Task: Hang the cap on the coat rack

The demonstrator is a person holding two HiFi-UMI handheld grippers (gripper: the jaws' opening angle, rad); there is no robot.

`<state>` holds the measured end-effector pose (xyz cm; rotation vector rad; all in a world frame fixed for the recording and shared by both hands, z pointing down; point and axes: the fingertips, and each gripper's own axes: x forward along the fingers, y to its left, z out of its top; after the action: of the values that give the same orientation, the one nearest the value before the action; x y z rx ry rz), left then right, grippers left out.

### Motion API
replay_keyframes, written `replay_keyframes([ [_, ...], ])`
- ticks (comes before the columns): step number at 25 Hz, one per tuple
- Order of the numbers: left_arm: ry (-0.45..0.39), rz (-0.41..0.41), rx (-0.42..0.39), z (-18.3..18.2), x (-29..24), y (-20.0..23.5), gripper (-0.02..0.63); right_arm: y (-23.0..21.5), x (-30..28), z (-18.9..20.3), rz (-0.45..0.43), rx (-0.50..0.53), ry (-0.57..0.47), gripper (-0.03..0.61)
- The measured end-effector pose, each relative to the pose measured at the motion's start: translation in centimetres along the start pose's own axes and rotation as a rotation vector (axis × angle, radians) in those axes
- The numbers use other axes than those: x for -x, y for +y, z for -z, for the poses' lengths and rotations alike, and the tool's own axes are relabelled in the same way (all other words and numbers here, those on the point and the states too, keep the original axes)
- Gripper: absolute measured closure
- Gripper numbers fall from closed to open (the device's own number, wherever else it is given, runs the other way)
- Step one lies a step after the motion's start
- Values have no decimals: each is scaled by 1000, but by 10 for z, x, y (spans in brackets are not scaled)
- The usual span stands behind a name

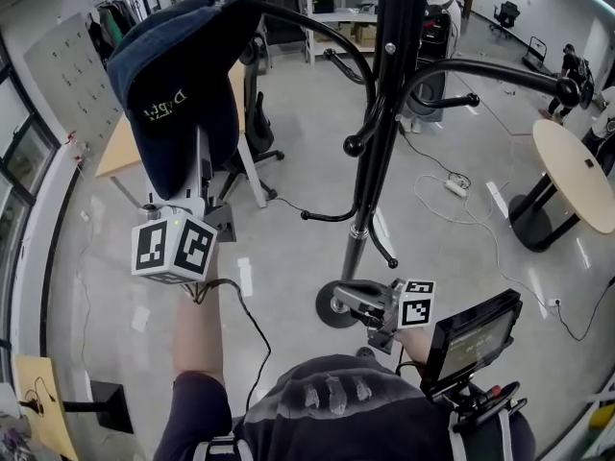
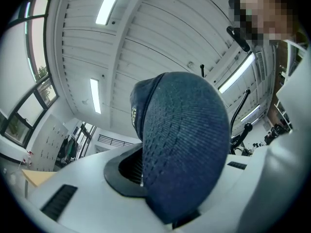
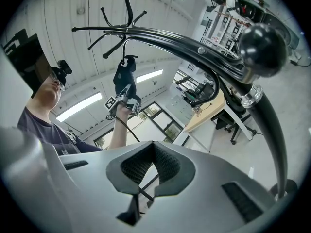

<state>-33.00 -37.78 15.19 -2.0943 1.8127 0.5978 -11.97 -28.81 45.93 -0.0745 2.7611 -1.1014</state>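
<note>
My left gripper (image 1: 195,182) is raised at the upper left and shut on a dark blue cap (image 1: 183,84) with pale lettering. The cap's top reaches the tip of a curved arm (image 1: 317,32) of the black coat rack (image 1: 382,113); whether it rests on that arm I cannot tell. In the left gripper view the cap (image 2: 187,149) fills the space between the jaws of the left gripper (image 2: 167,188). The right gripper view shows the cap (image 3: 123,75) hanging under a rack arm (image 3: 160,35). My right gripper (image 1: 348,303) is low beside the rack's pole, shut and holding nothing, its jaws (image 3: 154,147) closed together.
The rack's round base (image 1: 329,311) stands on the grey floor. A round wooden table (image 1: 577,171) is at the right, a desk (image 1: 120,152) and an office chair (image 1: 259,128) at the left. Cables and a power strip (image 1: 457,186) lie behind the rack. A dark screen (image 1: 476,339) sits at my chest.
</note>
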Motion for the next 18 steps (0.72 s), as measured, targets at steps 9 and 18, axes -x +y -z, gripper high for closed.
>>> replay_keyframes([
  [9,19,11,-7,7,4,-2,497,4,-2,-1,1,-5,1,574],
  [18,31,29,-11,18,9,-8,497,2,1,3,-2,-17,-10,574],
])
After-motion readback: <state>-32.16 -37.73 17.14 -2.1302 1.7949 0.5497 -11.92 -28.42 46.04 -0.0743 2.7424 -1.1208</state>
